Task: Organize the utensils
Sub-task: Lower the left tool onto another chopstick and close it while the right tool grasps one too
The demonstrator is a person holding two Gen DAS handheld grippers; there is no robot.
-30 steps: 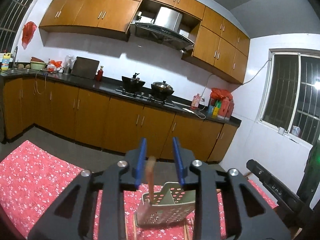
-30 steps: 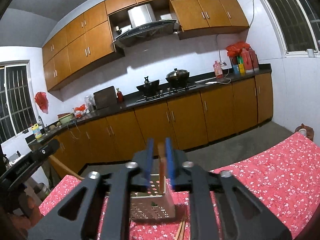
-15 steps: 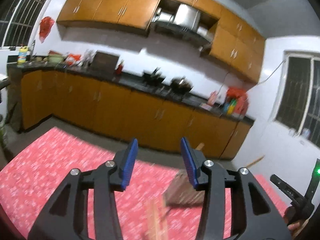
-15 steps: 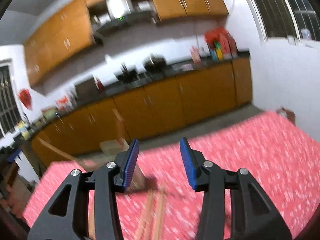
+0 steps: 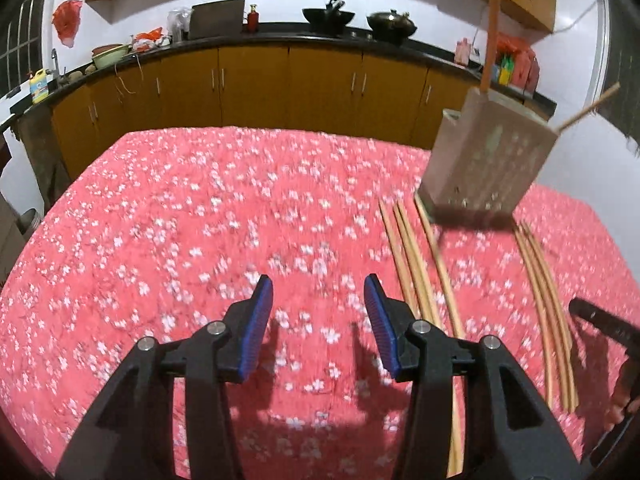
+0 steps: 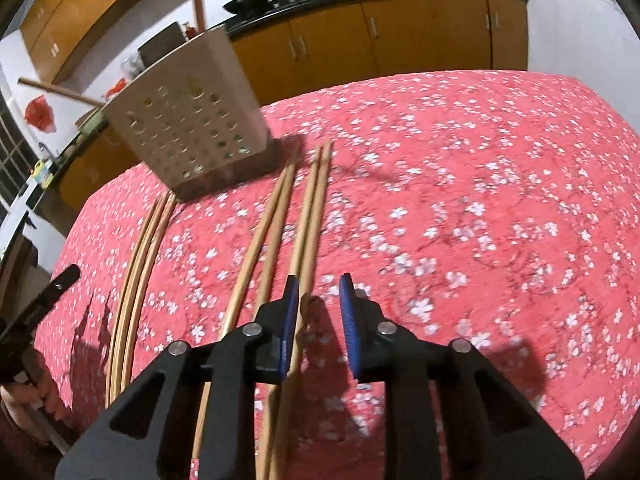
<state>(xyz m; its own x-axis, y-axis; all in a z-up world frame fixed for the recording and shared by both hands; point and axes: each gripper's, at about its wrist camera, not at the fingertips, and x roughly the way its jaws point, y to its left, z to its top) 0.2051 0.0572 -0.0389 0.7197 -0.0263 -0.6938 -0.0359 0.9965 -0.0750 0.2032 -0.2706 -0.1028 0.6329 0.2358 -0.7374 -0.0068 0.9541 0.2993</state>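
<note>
A beige perforated utensil holder (image 5: 488, 168) (image 6: 188, 120) stands on the red floral tablecloth (image 5: 180, 240), with two wooden chopsticks (image 5: 492, 20) sticking out of it. Several more chopsticks (image 5: 412, 264) (image 6: 312, 216) lie in pairs in front of it. My left gripper (image 5: 318, 284) hangs open over bare cloth, left of the nearest pairs, with nothing between its fingers. My right gripper (image 6: 319, 284) is low over the cloth and its jaws are closing to a narrow gap. One chopstick pair runs under its left finger (image 6: 290, 320). The pads press on nothing.
Another chopstick bundle (image 5: 540, 280) (image 6: 136, 260) lies between the two grippers. A hand (image 6: 24, 392) shows at the left edge of the right wrist view. Wooden kitchen cabinets (image 5: 256, 80) and a dark counter with pots stand beyond the table's far edge.
A second ago each gripper held a chopstick above the holder. Both let go, and those chopsticks now stand in it. Both grippers tipped down and sank toward the cloth. The right jaws have narrowed again.
</note>
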